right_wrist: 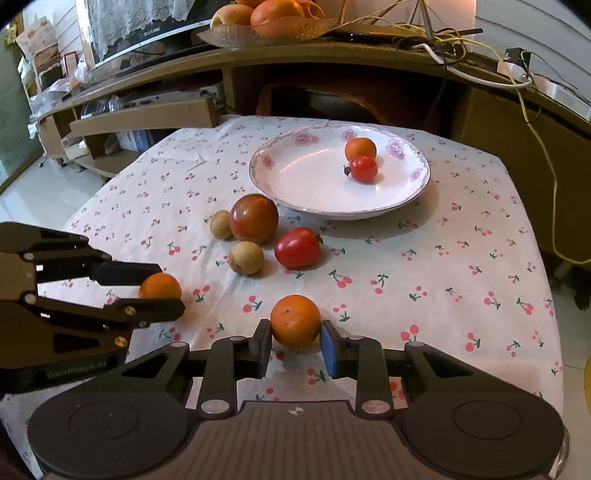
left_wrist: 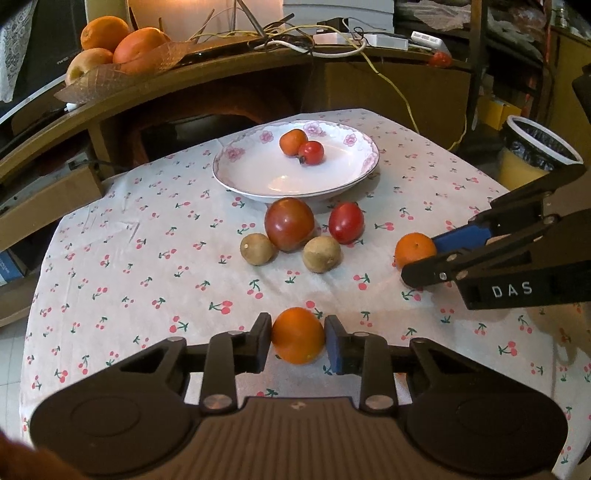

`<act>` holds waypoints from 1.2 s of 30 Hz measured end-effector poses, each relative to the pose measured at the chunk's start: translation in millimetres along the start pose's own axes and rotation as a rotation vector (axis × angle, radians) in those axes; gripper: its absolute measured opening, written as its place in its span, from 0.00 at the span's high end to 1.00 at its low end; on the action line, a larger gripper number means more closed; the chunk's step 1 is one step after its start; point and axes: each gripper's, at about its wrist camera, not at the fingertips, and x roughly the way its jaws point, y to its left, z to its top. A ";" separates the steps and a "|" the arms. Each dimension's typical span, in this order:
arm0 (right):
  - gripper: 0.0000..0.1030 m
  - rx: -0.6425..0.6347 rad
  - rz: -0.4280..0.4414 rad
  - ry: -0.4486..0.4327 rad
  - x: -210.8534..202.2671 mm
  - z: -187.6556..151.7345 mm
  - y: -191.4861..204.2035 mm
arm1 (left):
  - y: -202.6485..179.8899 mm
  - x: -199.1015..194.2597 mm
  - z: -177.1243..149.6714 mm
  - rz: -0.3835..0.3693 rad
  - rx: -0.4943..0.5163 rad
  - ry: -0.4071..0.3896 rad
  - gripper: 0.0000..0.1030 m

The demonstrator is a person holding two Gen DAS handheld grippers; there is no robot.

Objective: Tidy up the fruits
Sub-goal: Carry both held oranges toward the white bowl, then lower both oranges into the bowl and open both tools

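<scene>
The plate (left_wrist: 236, 177) sits toward the far side of the surface (left_wrist: 110, 288) and holds 2 small fruits, an orange one (left_wrist: 292, 141) touching a red one (left_wrist: 311, 152). Just in front of the plate lie 4 loose pieces in a cluster: a large reddish tomato (left_wrist: 289, 223), an oval red tomato (left_wrist: 346, 222) and 2 tan round fruits (left_wrist: 258, 249) (left_wrist: 321, 254).

Nearer the cameras, each pair of tongs closes on an orange fruit. The left tongs (left_wrist: 298, 338) pinch one orange (left_wrist: 298, 336) between their pads, and it seems to be at or just above the cloth; I cannot tell whether it is lifted. The right tongs (right_wrist: 295, 338) pinch the other orange (right_wrist: 295, 320) in the same way, off to the right of the cluster.

Judging by this, the job is early to midway: 2 pieces are in the plate, 2 are gripped and likely headed there, and 4 are untouched on the cherry-print cloth. A separate fruit bowl (right_wrist: 266, 27) stands on the shelf behind.
</scene>
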 end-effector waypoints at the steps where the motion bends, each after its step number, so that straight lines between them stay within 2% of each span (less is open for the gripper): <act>1: 0.72 0.001 -0.001 -0.004 -0.9 0.5 0.0 | 0.5 -0.2 0.5 0.001 -0.004 -0.003 0.65; 10: 0.72 0.021 -0.003 -0.038 -5.3 11.1 -3.3 | 2.5 -5.3 18.7 0.004 -0.029 -0.058 0.65; 19: 0.72 0.050 -0.011 -0.084 -2.1 33.1 -13.8 | 8.0 0.5 51.8 0.016 -0.040 -0.115 0.65; 36: 0.72 0.088 -0.052 -0.133 28.4 79.3 -40.4 | 18.3 45.7 105.3 0.052 -0.046 -0.138 0.65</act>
